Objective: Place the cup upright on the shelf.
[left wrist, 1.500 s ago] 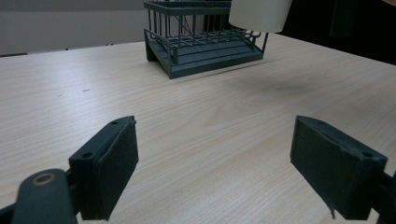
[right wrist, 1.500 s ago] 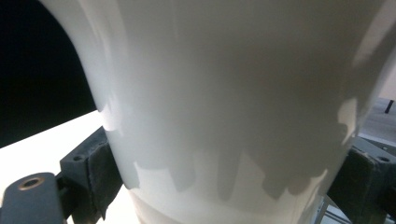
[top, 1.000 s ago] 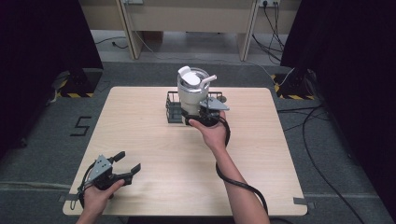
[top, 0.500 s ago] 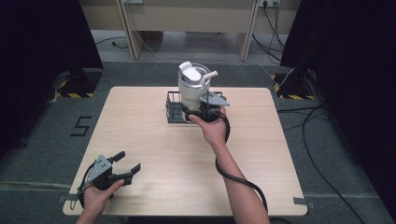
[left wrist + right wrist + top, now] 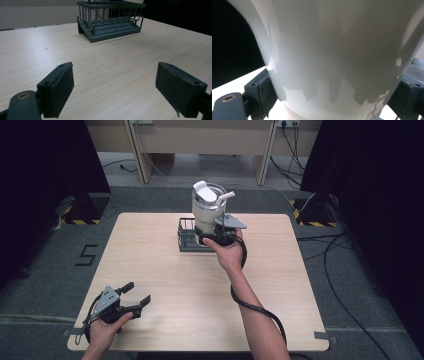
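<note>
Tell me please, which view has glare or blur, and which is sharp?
Right gripper view: the white cup sits very close, soft, with bright glare streaks. Left gripper view: near jaws sharp, wire rack slightly soft. High view: evenly lit table, dark surroundings.

Black hand-held gripper (image 5: pixel 122 301), grey three-cornered plate, black cable.

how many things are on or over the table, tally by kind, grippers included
white tumbler with lid and straw, held in the right gripper's fingers: 1
dark wire rack on the table: 1
grippers: 2, the left gripper and the right gripper
total: 4
</note>
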Motion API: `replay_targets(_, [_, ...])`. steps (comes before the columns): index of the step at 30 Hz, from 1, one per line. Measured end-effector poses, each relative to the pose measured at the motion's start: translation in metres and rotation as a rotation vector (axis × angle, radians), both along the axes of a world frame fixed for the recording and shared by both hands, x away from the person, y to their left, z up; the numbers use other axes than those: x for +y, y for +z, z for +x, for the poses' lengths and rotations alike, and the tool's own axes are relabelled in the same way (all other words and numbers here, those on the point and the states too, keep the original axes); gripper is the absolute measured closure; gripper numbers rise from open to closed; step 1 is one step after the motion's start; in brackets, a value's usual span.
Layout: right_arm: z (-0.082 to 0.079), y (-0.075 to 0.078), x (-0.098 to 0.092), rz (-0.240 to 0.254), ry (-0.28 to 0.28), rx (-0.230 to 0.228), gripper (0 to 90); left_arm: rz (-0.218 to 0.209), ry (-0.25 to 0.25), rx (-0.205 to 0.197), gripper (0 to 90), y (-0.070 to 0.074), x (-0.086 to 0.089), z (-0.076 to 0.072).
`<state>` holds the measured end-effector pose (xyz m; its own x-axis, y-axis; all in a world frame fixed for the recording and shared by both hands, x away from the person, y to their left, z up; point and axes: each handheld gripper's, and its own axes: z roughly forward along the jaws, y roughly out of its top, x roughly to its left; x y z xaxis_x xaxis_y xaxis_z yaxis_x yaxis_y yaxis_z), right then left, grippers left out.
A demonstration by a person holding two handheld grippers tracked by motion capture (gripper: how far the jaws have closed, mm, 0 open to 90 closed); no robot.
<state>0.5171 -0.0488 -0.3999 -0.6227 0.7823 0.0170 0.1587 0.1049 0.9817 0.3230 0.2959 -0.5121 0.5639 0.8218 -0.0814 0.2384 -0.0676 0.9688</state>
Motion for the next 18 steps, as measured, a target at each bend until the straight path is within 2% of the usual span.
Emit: replay_targets(18, [0.014,0.006,-0.003,0.005,-0.027,0.012,11.3,-0.002,0.002,0.001,14.6,0.000,0.001,0.000])
